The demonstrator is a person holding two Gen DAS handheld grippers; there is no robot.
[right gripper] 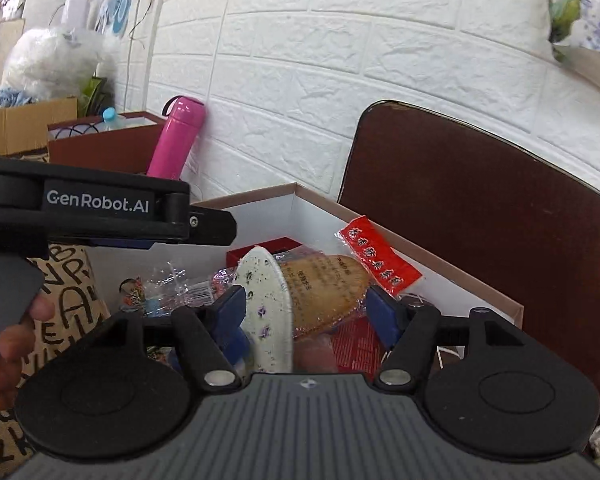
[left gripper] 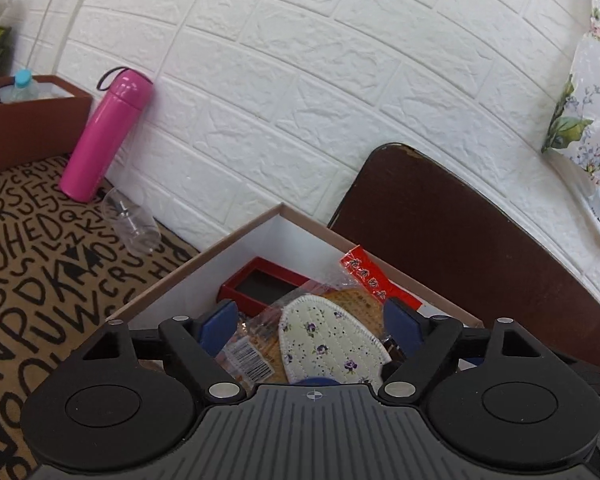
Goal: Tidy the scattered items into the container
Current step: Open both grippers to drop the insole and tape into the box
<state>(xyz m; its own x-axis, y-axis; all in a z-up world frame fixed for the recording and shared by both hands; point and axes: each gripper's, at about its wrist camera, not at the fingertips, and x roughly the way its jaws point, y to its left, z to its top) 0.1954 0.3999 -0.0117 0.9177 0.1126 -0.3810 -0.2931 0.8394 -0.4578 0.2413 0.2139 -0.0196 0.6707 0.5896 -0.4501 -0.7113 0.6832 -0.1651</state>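
Observation:
A cardboard box [left gripper: 204, 256] with white inner walls stands against the wall; its rim [right gripper: 260, 196] also shows in the right wrist view. Inside lie a floral quilted pad [left gripper: 332, 344], a clear snack packet with a red label [left gripper: 364, 272] and a small red tray [left gripper: 260, 284]. My left gripper [left gripper: 308, 322] hangs over the box, open, with the pad lying between its blue fingers without being pressed. My right gripper [right gripper: 306, 312] is open too, around the floral pad [right gripper: 268, 312] and the snack packet [right gripper: 324, 292]. The left gripper [right gripper: 216, 226] reaches in from the left, held by a hand.
A pink flask [left gripper: 104, 136] leans on the white brick wall, and a clear plastic bottle [left gripper: 132, 224] lies on the letter-print cloth [left gripper: 40, 272]. A brown box [left gripper: 32, 120] stands at far left. A dark wooden chair back [left gripper: 460, 232] rises behind the container.

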